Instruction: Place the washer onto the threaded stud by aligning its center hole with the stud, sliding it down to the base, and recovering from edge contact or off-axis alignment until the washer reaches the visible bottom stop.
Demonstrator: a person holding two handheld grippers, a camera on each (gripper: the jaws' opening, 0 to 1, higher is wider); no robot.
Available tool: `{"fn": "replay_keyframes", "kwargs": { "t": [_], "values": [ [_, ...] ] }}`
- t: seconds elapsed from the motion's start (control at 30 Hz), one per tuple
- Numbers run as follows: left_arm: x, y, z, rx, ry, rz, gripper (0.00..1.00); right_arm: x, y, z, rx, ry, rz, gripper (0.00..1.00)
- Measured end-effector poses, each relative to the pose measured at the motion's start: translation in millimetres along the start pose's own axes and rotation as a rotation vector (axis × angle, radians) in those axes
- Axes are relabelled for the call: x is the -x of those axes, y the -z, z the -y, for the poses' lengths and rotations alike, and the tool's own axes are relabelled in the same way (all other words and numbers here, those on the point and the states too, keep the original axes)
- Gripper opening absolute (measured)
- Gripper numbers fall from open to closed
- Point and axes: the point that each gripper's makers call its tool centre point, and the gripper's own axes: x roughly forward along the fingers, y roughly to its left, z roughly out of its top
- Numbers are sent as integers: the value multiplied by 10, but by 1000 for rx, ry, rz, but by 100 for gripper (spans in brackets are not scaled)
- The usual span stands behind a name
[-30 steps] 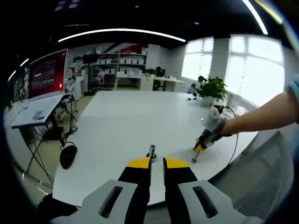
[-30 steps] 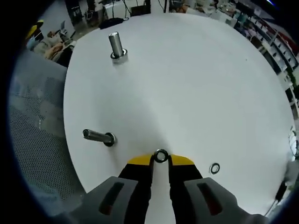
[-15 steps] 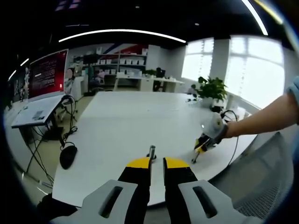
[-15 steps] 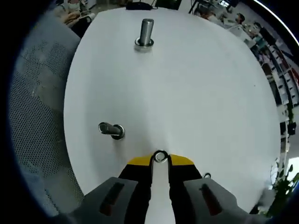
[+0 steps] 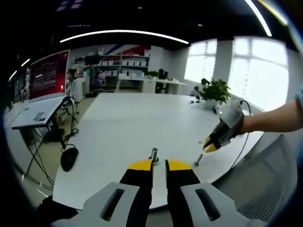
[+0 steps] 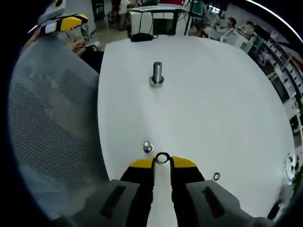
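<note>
Right gripper [image 6: 162, 161] has risen over the near stud [image 6: 148, 147], clamping the shiny ring washer [image 6: 162, 158].

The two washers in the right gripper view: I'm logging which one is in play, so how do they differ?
The gripped washer sits pinched between the right gripper tips, off the table, just past the near stud. The loose washer lies flat on the table to the side, untouched and far from either stud. The gripped one looks larger, being nearer the camera. Both are small metal rings with a centre hole.
</note>
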Motion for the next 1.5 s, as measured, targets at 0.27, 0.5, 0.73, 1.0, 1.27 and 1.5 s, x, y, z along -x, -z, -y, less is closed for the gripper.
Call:
{"fn": "replay_keyframes", "kwargs": {
  "t": [0.27, 0.5, 0.73, 1.0, 1.27, 1.5],
  "values": [
    [1, 6, -1, -1, -2, -4, 7, 77, -150, -142, 18, -44, 11, 14],
    [3, 10, -3, -1, -3, -6, 7, -9, -232, -188, 66, -57, -18, 14],
    [3, 11, -4, 0, -4, -7, 7, -116, -188, -160, 106, -57, -89, 14],
    [3, 2, -3, 2, -3, -2, 7, -178, -153, -171, 119, -73, -123, 14],
    [1, 2, -1, 3, -3, -1, 7, -242, -127, -180, 130, -86, -146, 14],
    [0, 1, -4, 5, -4, -1, 7, -346, -71, -182, 132, -93, -172, 14]
  ]
}}
